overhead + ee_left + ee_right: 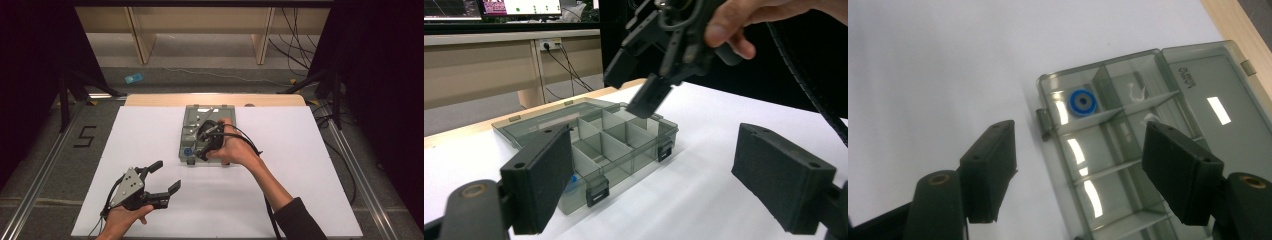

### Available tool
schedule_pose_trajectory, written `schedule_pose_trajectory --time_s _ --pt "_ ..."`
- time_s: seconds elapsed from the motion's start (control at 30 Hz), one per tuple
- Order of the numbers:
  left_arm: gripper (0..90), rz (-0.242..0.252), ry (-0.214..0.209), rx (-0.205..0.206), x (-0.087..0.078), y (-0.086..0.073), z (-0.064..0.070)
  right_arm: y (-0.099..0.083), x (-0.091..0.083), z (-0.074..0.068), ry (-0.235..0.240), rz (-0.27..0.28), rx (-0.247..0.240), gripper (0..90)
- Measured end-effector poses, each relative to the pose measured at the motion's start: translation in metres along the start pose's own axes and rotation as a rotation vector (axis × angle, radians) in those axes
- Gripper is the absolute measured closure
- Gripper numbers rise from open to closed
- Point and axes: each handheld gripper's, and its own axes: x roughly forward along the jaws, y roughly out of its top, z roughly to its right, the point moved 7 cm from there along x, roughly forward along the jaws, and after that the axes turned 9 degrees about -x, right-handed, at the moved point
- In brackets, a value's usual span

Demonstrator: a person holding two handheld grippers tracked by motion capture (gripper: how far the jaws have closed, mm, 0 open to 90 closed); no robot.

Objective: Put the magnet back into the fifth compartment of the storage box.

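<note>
Grippers over a white tabletop (150, 130) with an open compartment box (192, 117).
Right gripper (206, 141) hovers above the box, jaws wide; a blue ring (1082, 102) sits in a corner compartment. Left gripper (162, 179) rests nearby, jaws wide, empty.

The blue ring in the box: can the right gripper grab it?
Probably yes. The box has its lid open, the blue ring lies bare in a corner compartment, and the right gripper hangs open just above.

Open left gripper (651, 182); organiser box (589, 145) at 11 o'clock; right gripper (644, 75) above it.
</note>
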Motion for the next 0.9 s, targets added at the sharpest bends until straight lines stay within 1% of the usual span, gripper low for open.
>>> schedule_pose_trajectory --time_s 0.03,0.07,0.13,0.17,0.2,0.23,0.27,0.3,0.33,0.4,0.43,0.5,0.63,0.67,0.7,0.8,0.83,0.87,0.9 --pt "16.0 0.001 0.000 -0.001 0.000 0.000 0.000 -0.002 -0.001 -0.002 -0.002 0.005 0.003 30.8" --pt "15.9 -0.003 0.001 -0.011 0.000 -0.001 0.001 -0.004 -0.003 -0.003 -0.006 0.011 0.000 30.8" --pt "15.9 0.001 0.001 0.004 0.000 0.000 0.000 -0.008 -0.005 -0.006 -0.009 0.030 0.006 30.8" --pt "16.0 -0.001 0.001 -0.001 0.000 0.000 0.000 -0.010 -0.005 -0.007 -0.011 0.038 0.005 30.8" --pt "16.0 -0.001 0.002 -0.002 0.000 0.000 0.000 -0.013 -0.005 -0.008 0.000 0.033 0.004 30.8" --pt "15.9 -0.003 0.002 -0.002 0.000 -0.001 0.000 -0.015 -0.006 -0.009 -0.003 0.028 0.015 30.7" --pt "15.9 -0.002 0.001 -0.002 0.000 -0.001 0.000 -0.017 -0.006 -0.008 -0.010 0.033 0.020 30.5" --pt "15.9 -0.006 0.012 -0.006 0.000 -0.001 -0.001 -0.018 -0.006 -0.008 -0.011 0.037 0.025 30.5" --pt "15.9 -0.002 0.011 0.002 0.000 0.000 -0.001 -0.020 -0.007 -0.008 -0.008 0.035 0.020 30.4" --pt "15.9 0.004 0.005 0.017 0.000 0.001 -0.002 -0.022 -0.007 -0.008 -0.016 0.039 0.031 30.1" --pt "15.9 0.000 0.001 -0.005 0.000 0.000 0.000 -0.023 -0.007 -0.009 -0.020 0.041 0.034 30.0" --pt "15.9 -0.006 0.000 -0.021 -0.001 -0.001 0.001 -0.025 -0.008 -0.010 -0.023 0.052 0.040 29.6" --pt "15.9 -0.014 -0.002 -0.023 -0.001 -0.001 0.002 -0.031 -0.012 -0.014 -0.030 0.063 0.058 28.9" --pt "15.9 -0.012 -0.002 -0.024 -0.001 -0.001 0.002 -0.034 -0.012 -0.015 -0.032 0.063 0.055 28.0" --pt "15.9 -0.012 0.005 -0.024 -0.002 -0.001 0.002 -0.036 -0.012 -0.016 -0.036 0.067 0.059 27.2" --pt "15.9 -0.007 0.007 -0.026 -0.001 -0.001 0.001 -0.042 -0.013 -0.016 -0.043 0.079 0.086 26.2" --pt "15.9 -0.014 0.010 -0.024 -0.001 -0.001 0.001 -0.044 -0.013 -0.017 -0.040 0.082 0.093 25.7" --pt "15.9 -0.028 0.006 -0.006 -0.002 -0.002 0.000 -0.046 -0.014 -0.016 -0.045 0.086 0.092 25.6" --pt "15.9 -0.015 0.008 -0.022 -0.001 -0.002 0.001 -0.048 -0.015 -0.016 -0.046 0.091 0.095 25.6"
